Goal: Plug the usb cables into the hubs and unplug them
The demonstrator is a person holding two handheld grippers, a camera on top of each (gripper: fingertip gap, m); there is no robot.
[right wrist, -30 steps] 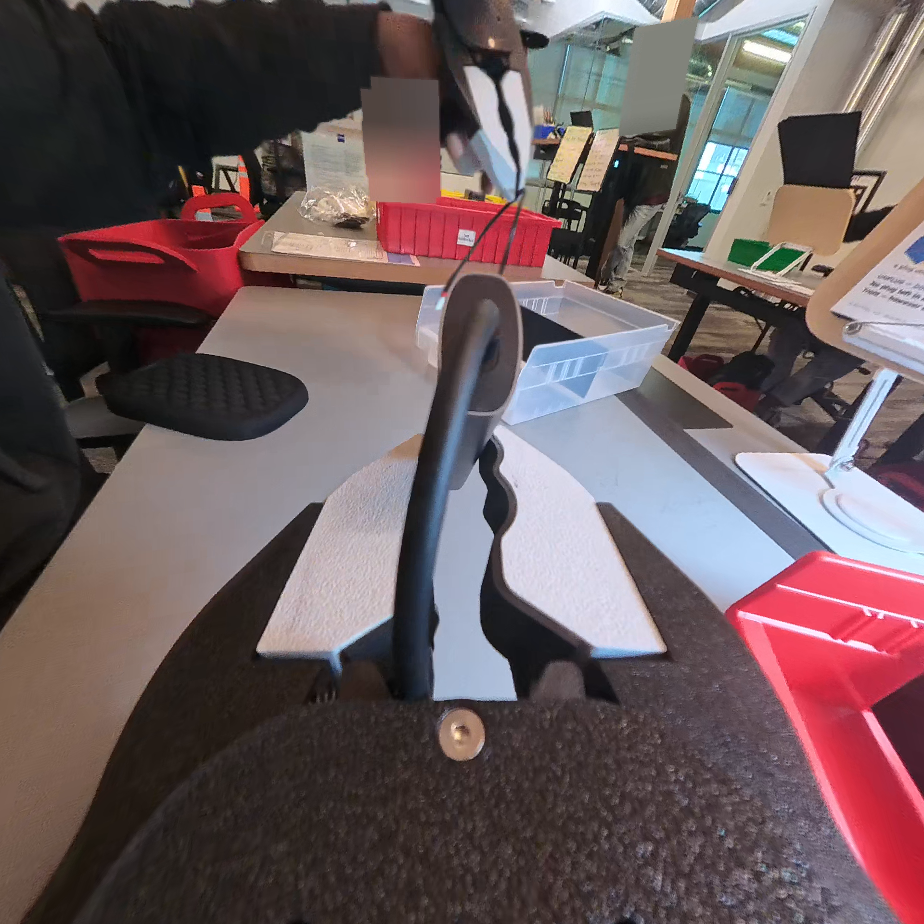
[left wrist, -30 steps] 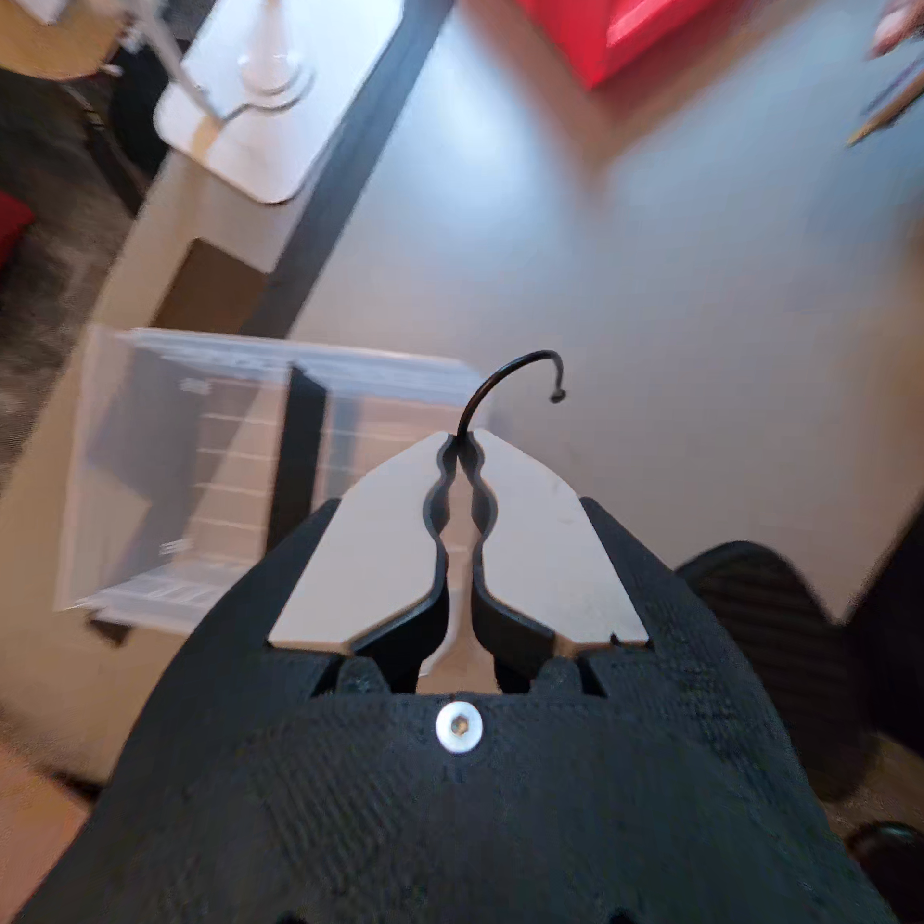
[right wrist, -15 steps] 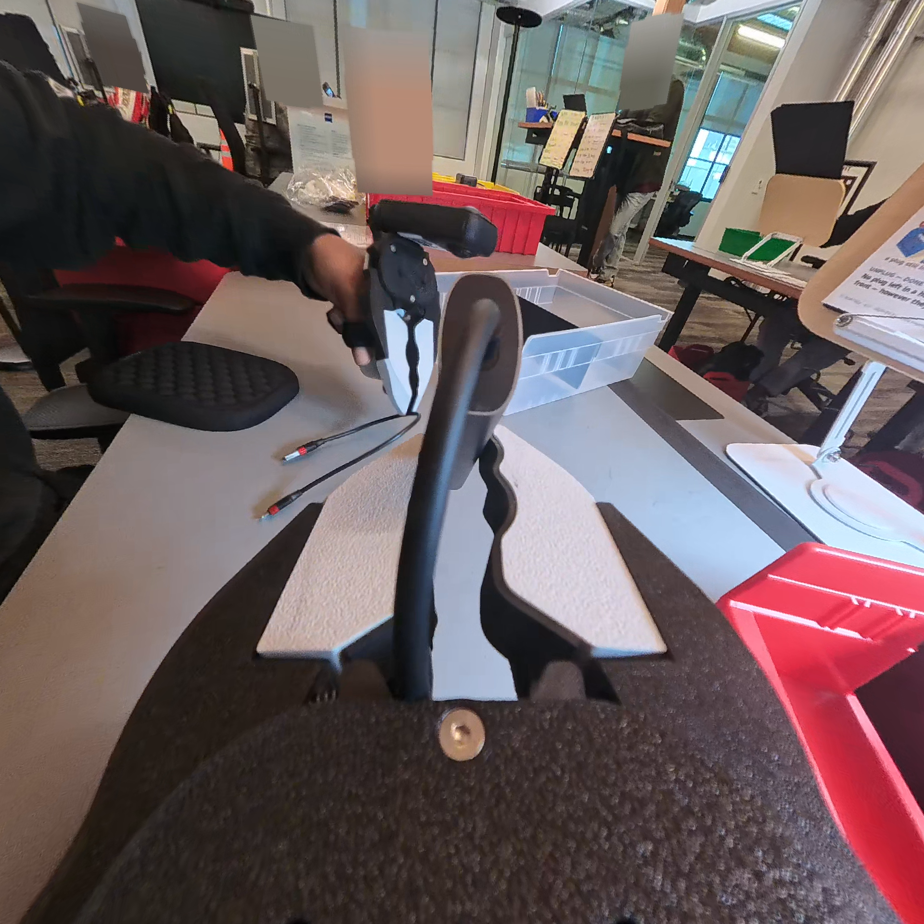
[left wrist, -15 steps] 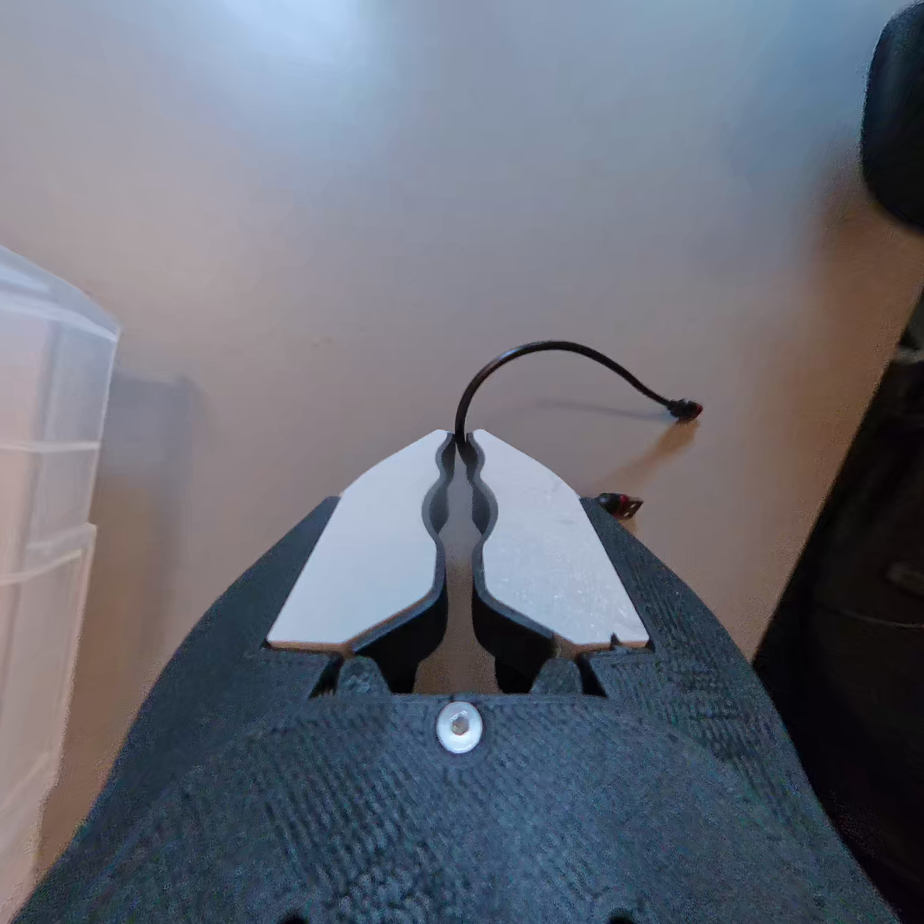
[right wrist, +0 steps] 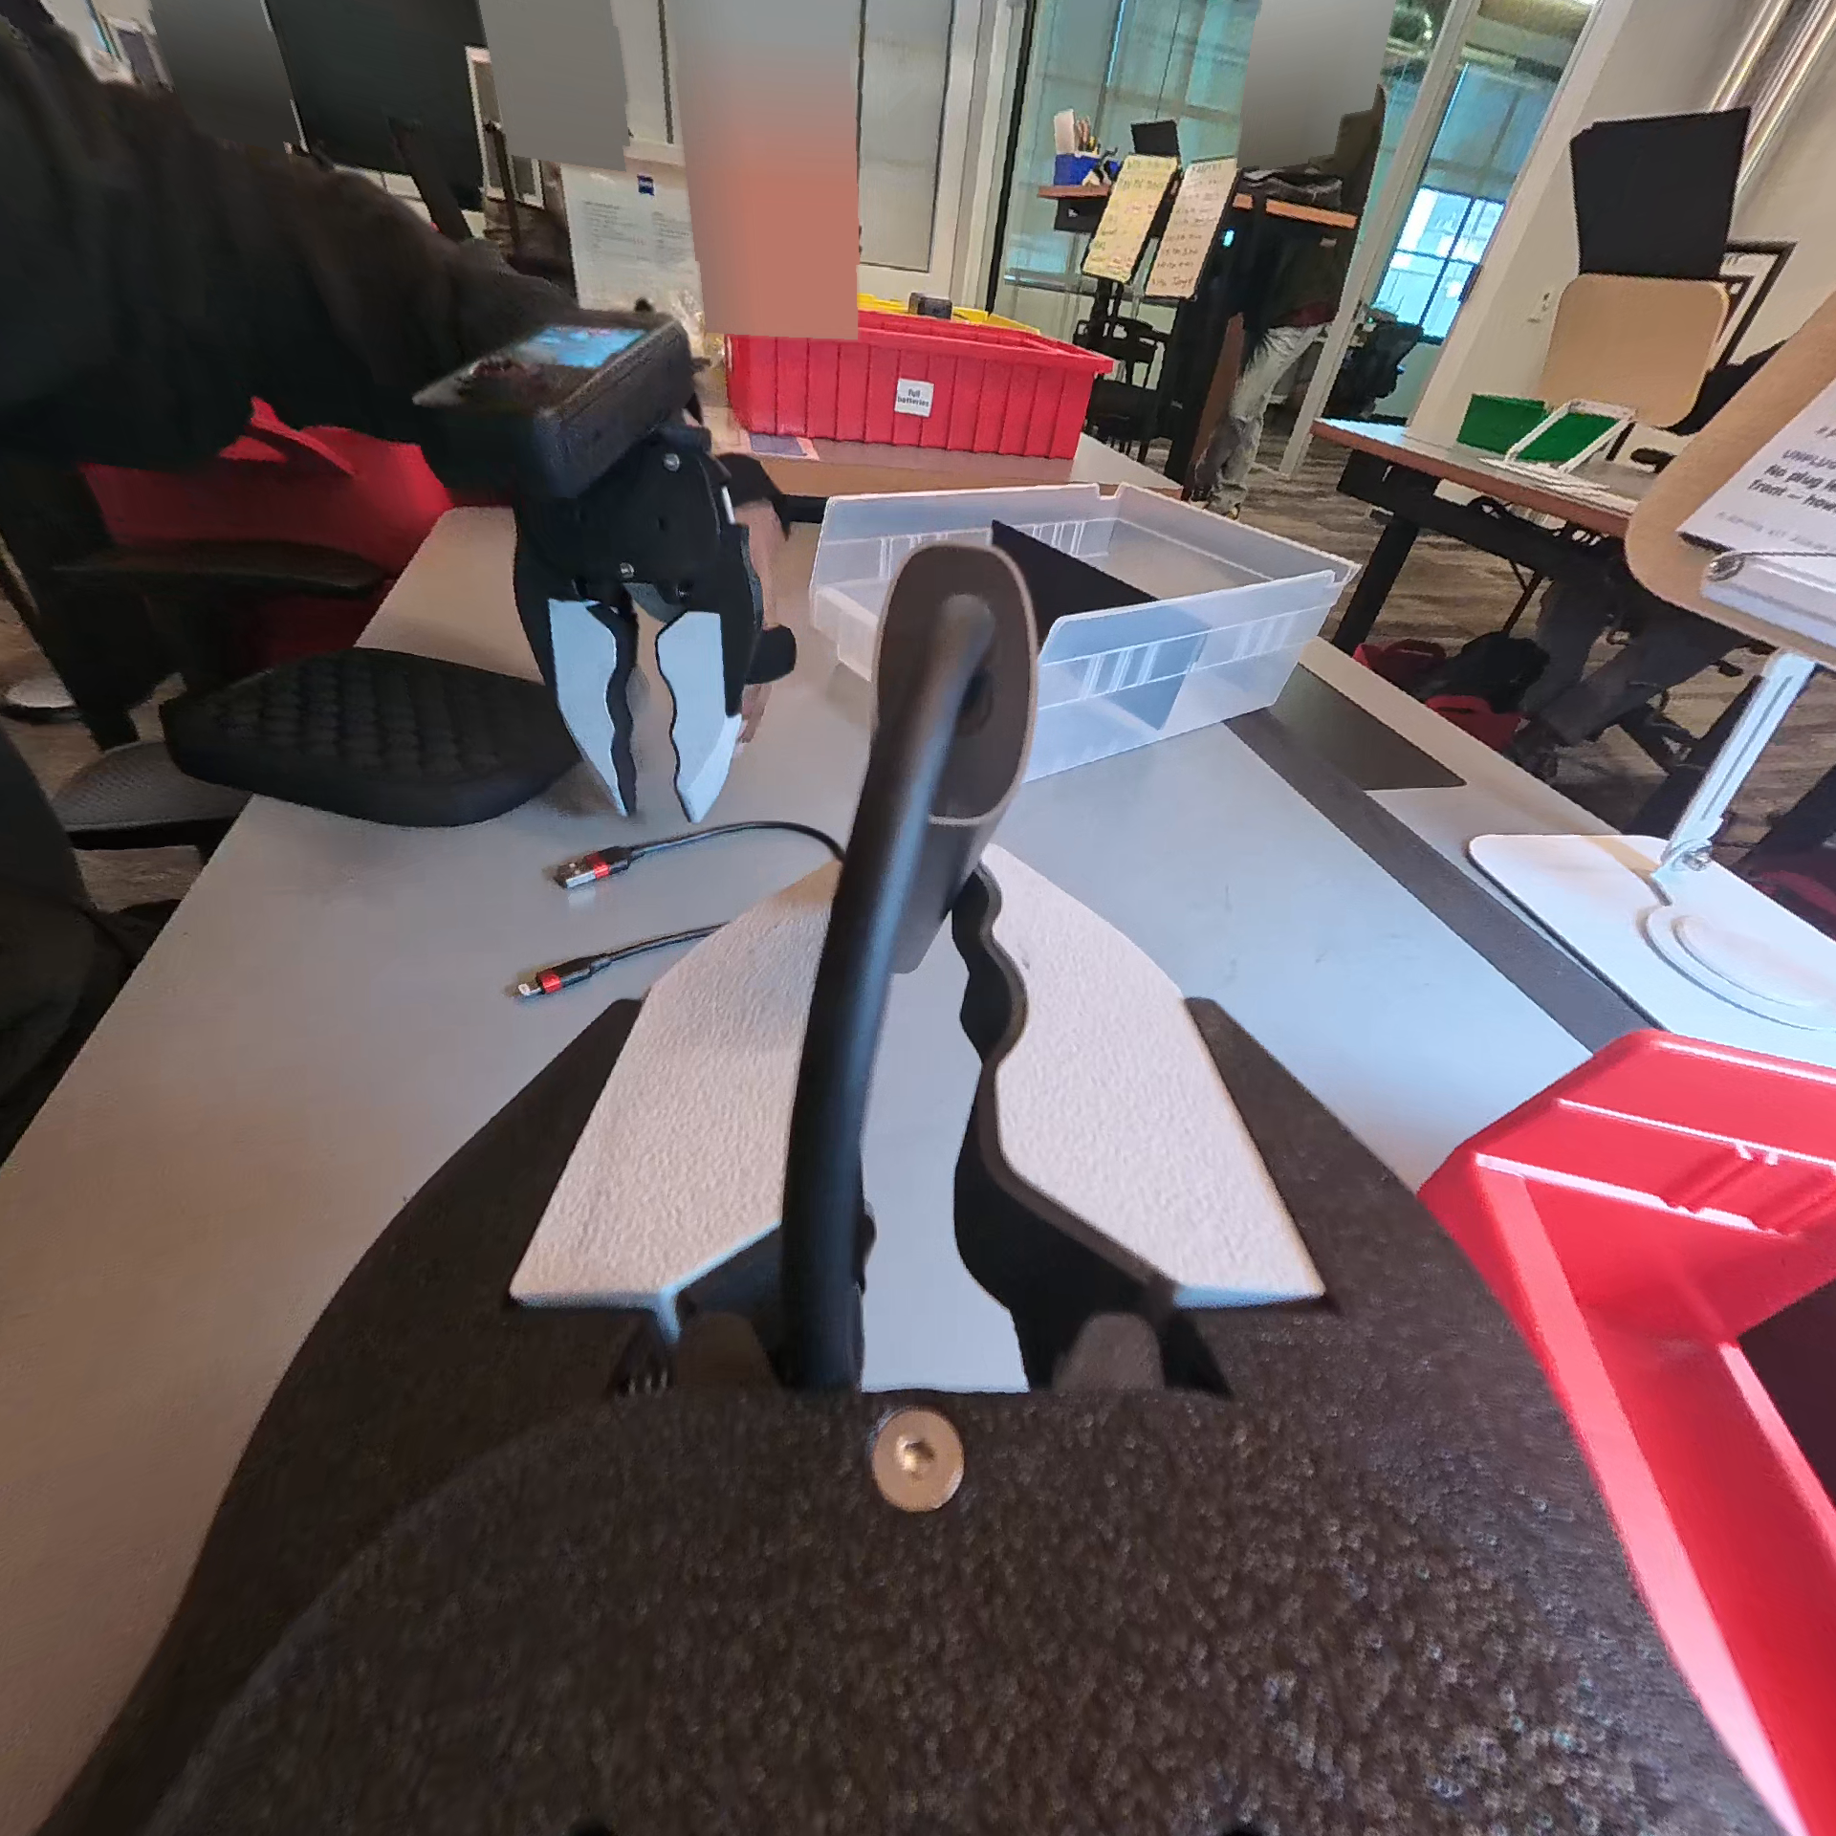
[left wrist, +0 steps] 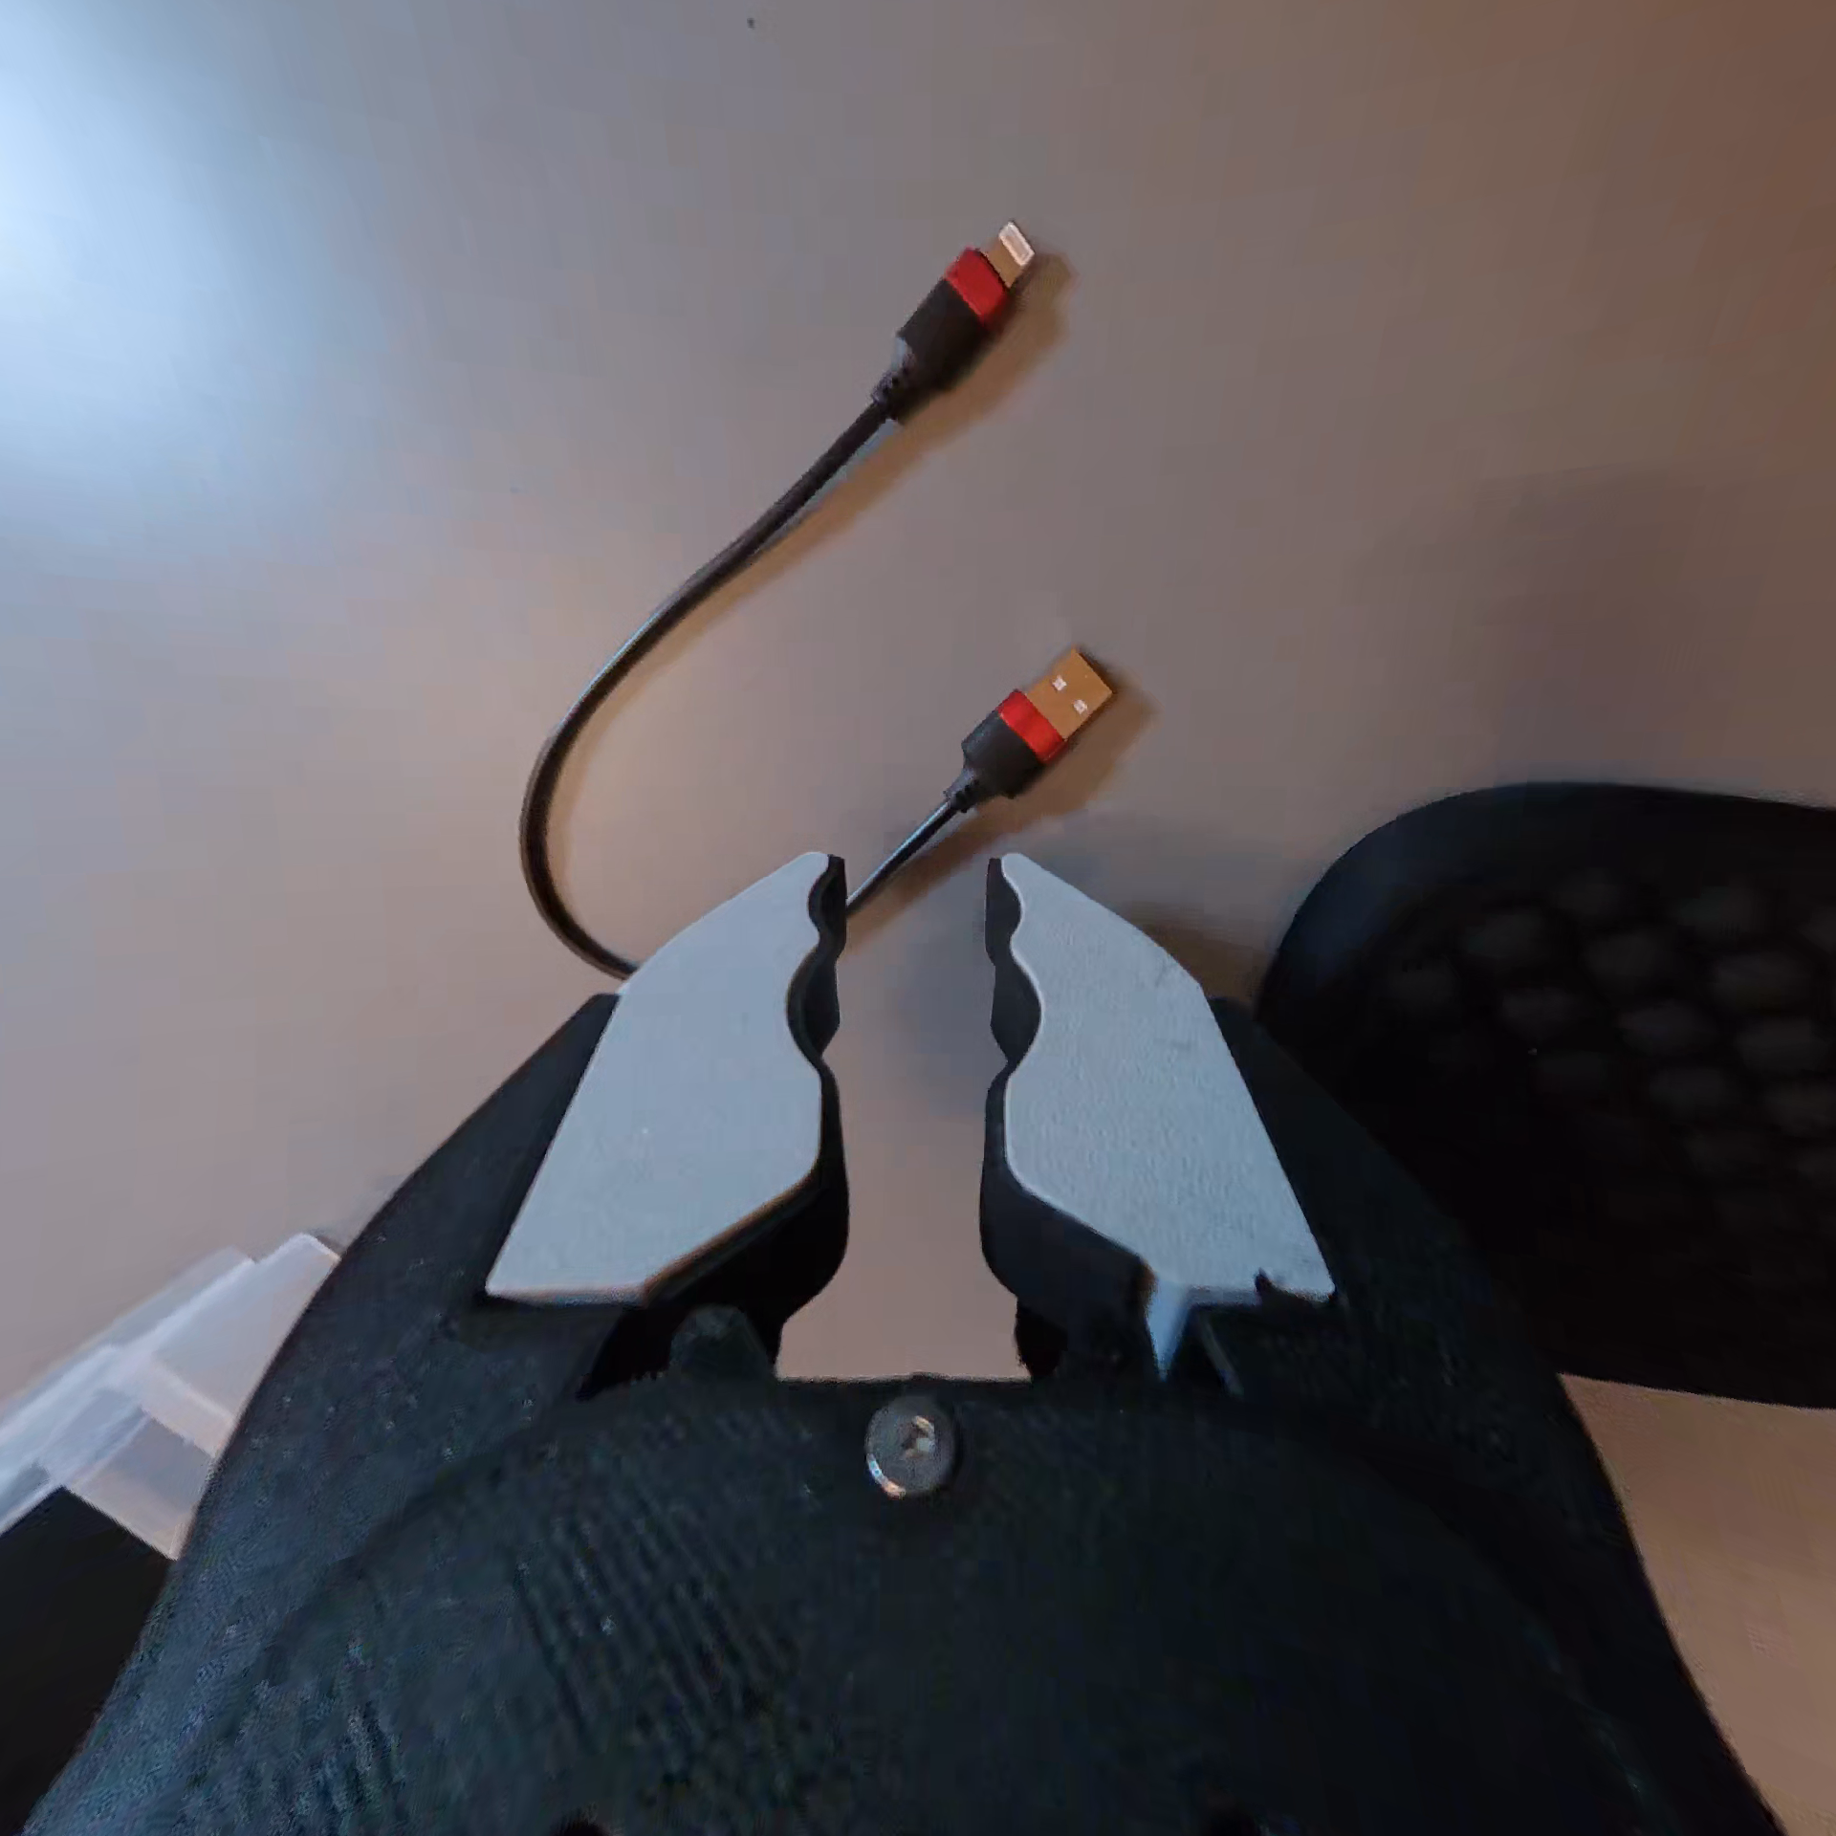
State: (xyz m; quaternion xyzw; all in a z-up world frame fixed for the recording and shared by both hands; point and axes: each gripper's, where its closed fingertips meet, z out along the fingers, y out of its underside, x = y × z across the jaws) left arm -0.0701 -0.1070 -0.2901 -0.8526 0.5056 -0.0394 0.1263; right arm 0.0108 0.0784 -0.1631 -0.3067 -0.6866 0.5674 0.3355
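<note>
A short black USB cable (left wrist: 636, 676) with red-collared plugs lies loose on the grey table (left wrist: 397, 397). Its wide plug (left wrist: 1053, 710) is just ahead of my left gripper (left wrist: 914, 879), and its small plug (left wrist: 984, 288) is farther off. The left gripper is open and empty, its tips just above the cable. It also shows in the right wrist view (right wrist: 656, 805), over the cable (right wrist: 735, 835). My right gripper (right wrist: 909, 894) is shut on a grey hub (right wrist: 969, 695) held upright above the table. The hub's thick black lead (right wrist: 844, 1043) runs back between the fingers.
A clear plastic bin (right wrist: 1143, 616) stands behind the hub on the table. A red bin (right wrist: 1639, 1242) is at the near right. A white stand base (right wrist: 1590, 914) is at the right. A black chair armrest (right wrist: 368, 735) juts over the table's left edge. The grippers' ends are close to 25 cm from one another.
The left gripper came down to the table with the cable, opened and let it go; the cable now lies flat. The right gripper and hub have barely moved.
</note>
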